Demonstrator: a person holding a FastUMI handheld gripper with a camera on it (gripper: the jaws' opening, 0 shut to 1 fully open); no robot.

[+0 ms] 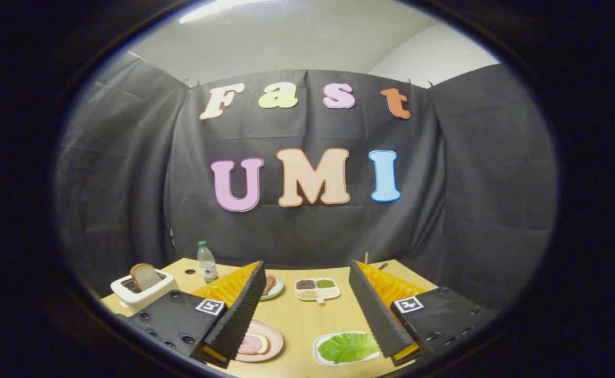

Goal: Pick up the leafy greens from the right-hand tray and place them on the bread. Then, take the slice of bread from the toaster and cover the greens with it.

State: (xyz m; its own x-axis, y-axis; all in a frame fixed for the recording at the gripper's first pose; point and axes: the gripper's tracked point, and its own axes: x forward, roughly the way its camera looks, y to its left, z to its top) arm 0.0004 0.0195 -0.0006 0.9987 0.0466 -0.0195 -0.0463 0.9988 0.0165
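One white tray (320,350) holds leafy greens (347,347) between the spread, empty tongs (307,320); toaster (144,294) holds bread (145,276).

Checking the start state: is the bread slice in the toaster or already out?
In. The bread slice stands upright in the white toaster, its top sticking out. The gripper is open, fingers wide apart, holding nothing.

wooden table (299,320), toaster (142,291), bottle (207,262), plates (260,341), trays (345,348)

A ceiling light (218,9) glares at eleven o'clock above my view; the table (296,320) is evenly lit, and the edges bow.
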